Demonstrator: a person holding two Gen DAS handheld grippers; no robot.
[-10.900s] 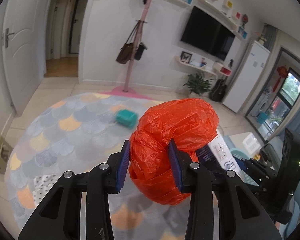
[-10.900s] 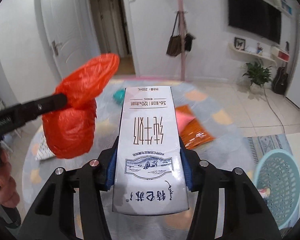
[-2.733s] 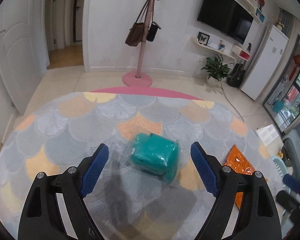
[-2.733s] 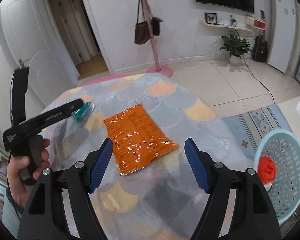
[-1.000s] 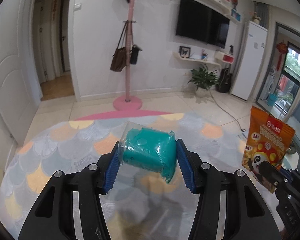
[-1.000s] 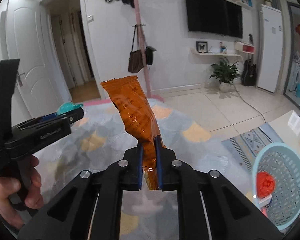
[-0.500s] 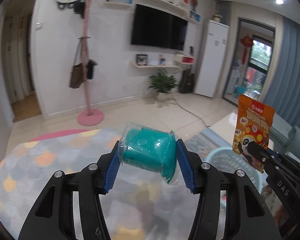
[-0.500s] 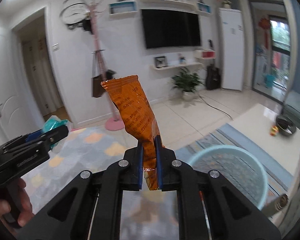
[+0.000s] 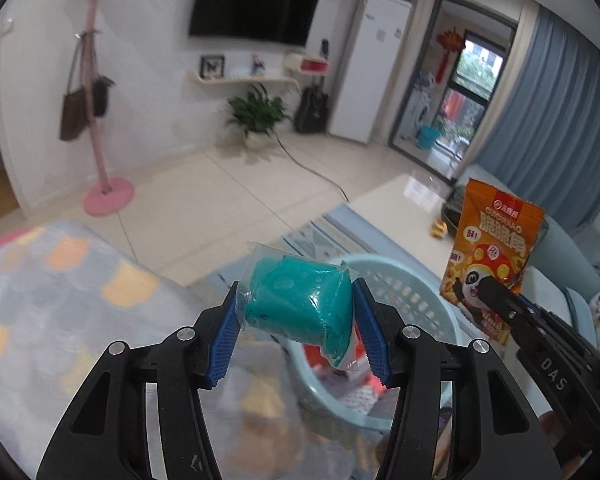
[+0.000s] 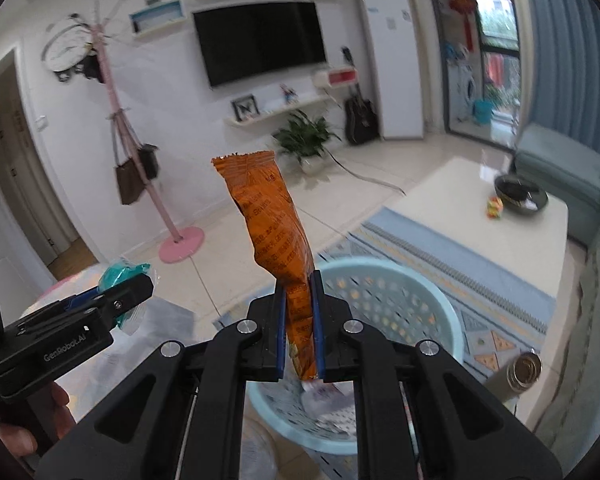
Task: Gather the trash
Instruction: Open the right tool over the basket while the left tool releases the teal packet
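Note:
My left gripper (image 9: 298, 328) is shut on a teal packet in clear wrap (image 9: 300, 306), held above the near rim of a light blue basket (image 9: 412, 284). My right gripper (image 10: 299, 320) is shut on the lower end of an orange snack bag (image 10: 272, 224), which stands upright over the basket (image 10: 404, 292). The snack bag also shows at the right of the left wrist view (image 9: 490, 256). The teal packet shows at the left of the right wrist view (image 10: 122, 274). Red and white trash lies inside the basket (image 9: 320, 360).
A white low table (image 10: 480, 216) with a dark bowl (image 10: 520, 196) stands beyond the basket, on a blue patterned rug (image 10: 440, 256). A scallop-pattern round rug (image 9: 60, 300) lies to the left. A pink coat stand (image 9: 100, 120) and a plant (image 9: 256, 116) stand by the far wall.
Both grippers have swung right from the round rug to above the basket, each still holding its item. The basket now lies directly under them.

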